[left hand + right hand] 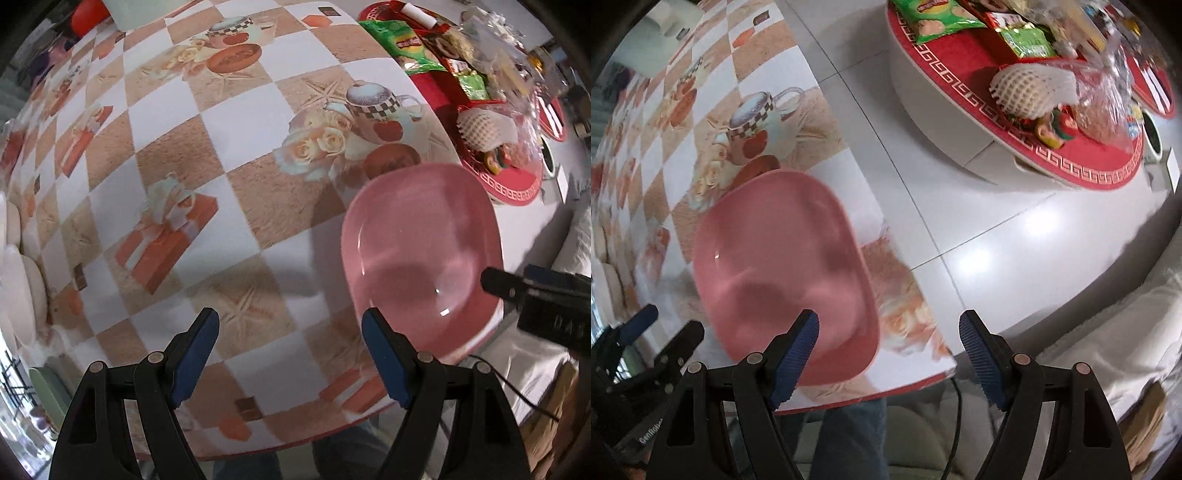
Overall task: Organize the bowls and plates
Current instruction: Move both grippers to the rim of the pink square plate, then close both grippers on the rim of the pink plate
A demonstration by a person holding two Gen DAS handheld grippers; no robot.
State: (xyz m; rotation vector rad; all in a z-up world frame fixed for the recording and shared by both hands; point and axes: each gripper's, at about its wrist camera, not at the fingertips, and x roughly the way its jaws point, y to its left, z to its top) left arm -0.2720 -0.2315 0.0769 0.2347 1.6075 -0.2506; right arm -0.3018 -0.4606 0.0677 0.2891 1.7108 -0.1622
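Both grippers are hovering with jaws spread wide, holding nothing. The pink bowl (424, 258) is sitting at the desk (229, 122) corner, just ahead of the right gripper (888, 354) and right of the left gripper (290, 354). Pick-up looks to be starting: next, one finger inside the rim, one outside. Legible writing: "GenRobot" on the left gripper's body, partly cut off.

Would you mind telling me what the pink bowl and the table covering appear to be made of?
The pink bowl looks like glossy plastic or melamine: uniform colour and sharp light glints inside; ceramic cannot be excluded. The table covering seems to be printed vinyl or oilcloth: a smooth, flat sheet with printed teapots and roses, bending over the table edge.
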